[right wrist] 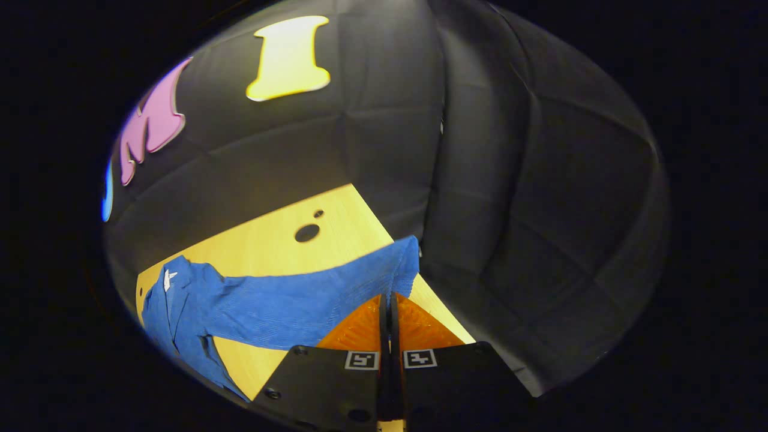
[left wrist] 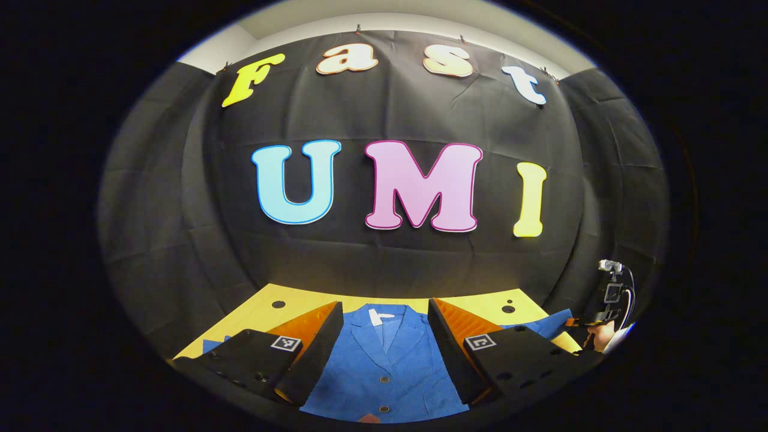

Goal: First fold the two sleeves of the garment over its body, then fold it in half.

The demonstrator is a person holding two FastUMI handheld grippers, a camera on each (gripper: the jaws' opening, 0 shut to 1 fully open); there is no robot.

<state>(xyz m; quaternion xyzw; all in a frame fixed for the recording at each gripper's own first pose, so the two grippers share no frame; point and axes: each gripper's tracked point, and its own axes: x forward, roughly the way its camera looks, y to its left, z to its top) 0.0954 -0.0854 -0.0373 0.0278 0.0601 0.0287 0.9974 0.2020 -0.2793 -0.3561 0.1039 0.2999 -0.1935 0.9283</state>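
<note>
My left tongs (left wrist: 384, 336) gape wide over the blue garment (left wrist: 384, 360), collar toward the booth wall, while my right tongs (right wrist: 390, 300) pinch its outstretched sleeve (right wrist: 312, 300) on the yellow worktop (right wrist: 270, 240).

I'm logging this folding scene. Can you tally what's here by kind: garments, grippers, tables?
Garments: 1, the blue jacket
Grippers: 2, the left gripper and the right gripper
Tables: 1, the yellow table
Total: 4
</note>
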